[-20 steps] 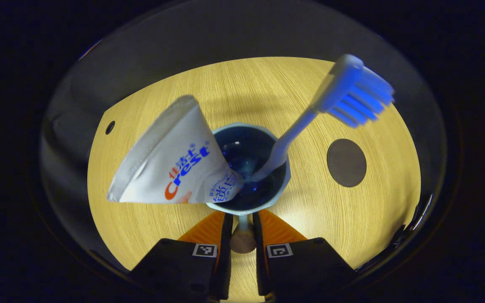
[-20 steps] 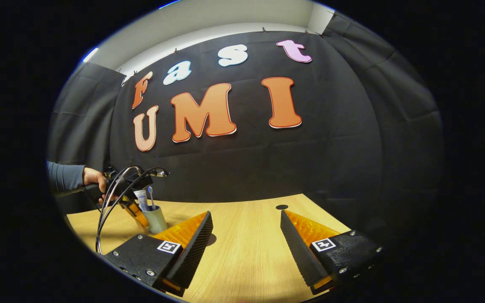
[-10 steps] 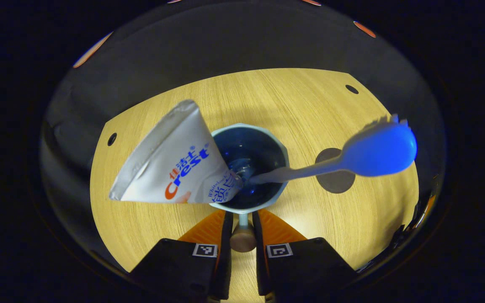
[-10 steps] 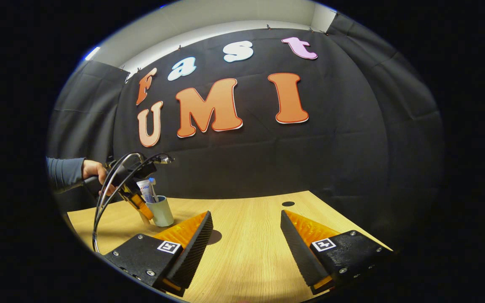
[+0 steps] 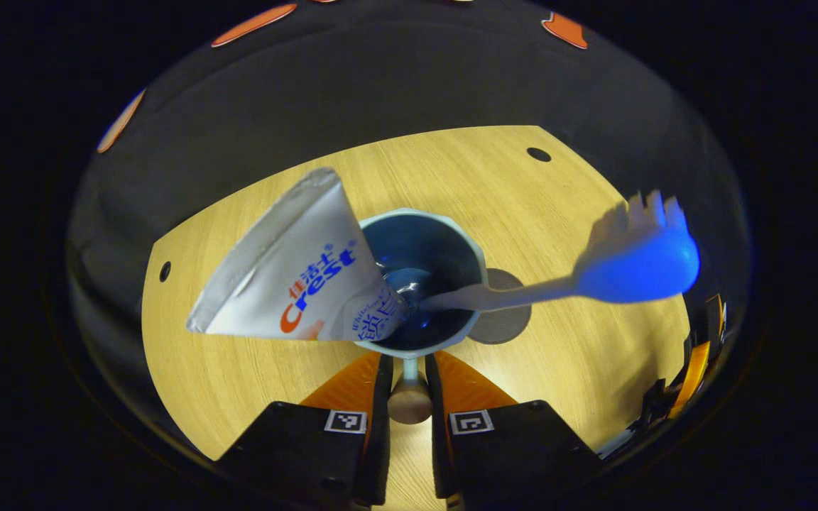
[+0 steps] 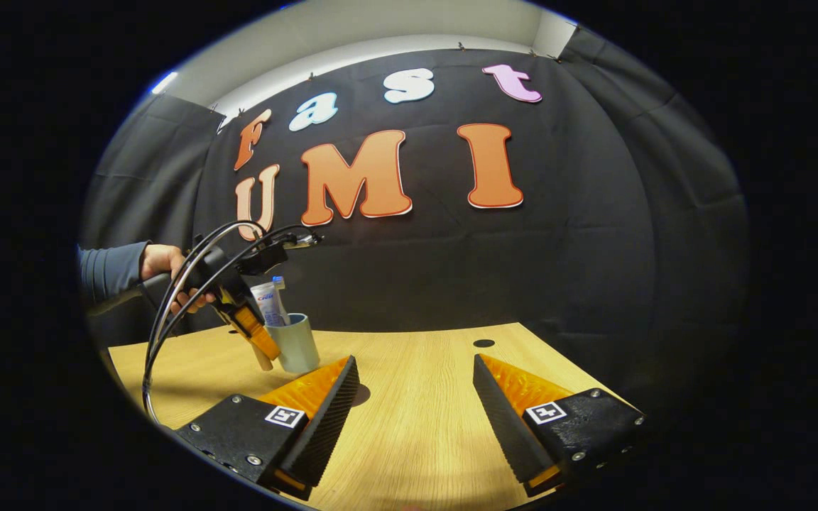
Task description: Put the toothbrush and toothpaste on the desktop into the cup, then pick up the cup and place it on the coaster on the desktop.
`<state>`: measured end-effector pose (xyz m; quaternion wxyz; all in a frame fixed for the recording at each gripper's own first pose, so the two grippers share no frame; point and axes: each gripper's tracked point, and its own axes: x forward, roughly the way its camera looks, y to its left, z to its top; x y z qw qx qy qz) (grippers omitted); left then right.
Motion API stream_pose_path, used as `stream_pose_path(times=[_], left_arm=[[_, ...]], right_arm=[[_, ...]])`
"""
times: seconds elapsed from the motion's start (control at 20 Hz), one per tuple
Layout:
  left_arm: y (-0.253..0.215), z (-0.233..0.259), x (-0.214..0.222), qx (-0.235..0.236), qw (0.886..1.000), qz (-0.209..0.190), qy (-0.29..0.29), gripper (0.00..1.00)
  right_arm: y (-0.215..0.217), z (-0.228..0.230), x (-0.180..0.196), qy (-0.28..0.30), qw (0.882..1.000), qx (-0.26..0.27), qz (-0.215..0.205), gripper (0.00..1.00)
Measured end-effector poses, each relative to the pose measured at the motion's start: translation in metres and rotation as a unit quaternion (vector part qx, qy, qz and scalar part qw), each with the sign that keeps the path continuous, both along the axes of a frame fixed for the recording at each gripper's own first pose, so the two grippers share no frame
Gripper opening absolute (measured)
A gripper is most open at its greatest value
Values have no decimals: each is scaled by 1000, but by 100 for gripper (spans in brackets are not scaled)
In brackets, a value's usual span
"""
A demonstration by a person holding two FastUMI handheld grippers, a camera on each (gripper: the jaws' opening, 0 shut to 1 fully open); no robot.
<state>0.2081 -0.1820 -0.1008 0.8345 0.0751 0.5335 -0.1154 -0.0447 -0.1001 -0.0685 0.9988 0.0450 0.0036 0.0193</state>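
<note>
coaster half hidden behind held cup

Pale cup tilted, lifted off the counter — toothpaste and toothbrush lean out. Dark round coaster lies partly under its rim.

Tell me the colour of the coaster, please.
Dark brown; the coaster shows best in the left gripper view, partly behind the cup.

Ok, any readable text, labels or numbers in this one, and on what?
On the toothpaste: red and blue label print, left unquoted here; too small in the right gripper view.
On the left gripper: square coded markers, no words.
On the cup and toothbrush: none seen.
</note>
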Motion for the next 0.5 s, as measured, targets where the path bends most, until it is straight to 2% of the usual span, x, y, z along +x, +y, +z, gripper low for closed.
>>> stream_pose_path(times=[0.15, 0.2, 0.5], left_arm=[[11, -10, 4, -9, 1000, -12, -2, 29], [-3, -6, 0, -12, 1000, -16, -1, 30], [-70, -12, -12, -4, 999, -32, 12, 29]], right_arm=[[2, -4, -1, 1, 1000, -4, 8, 97], [2, -6, -1, 6, 1000, -6, 7, 100], [3, -10, -4, 6, 1000, -9, 18, 97]])
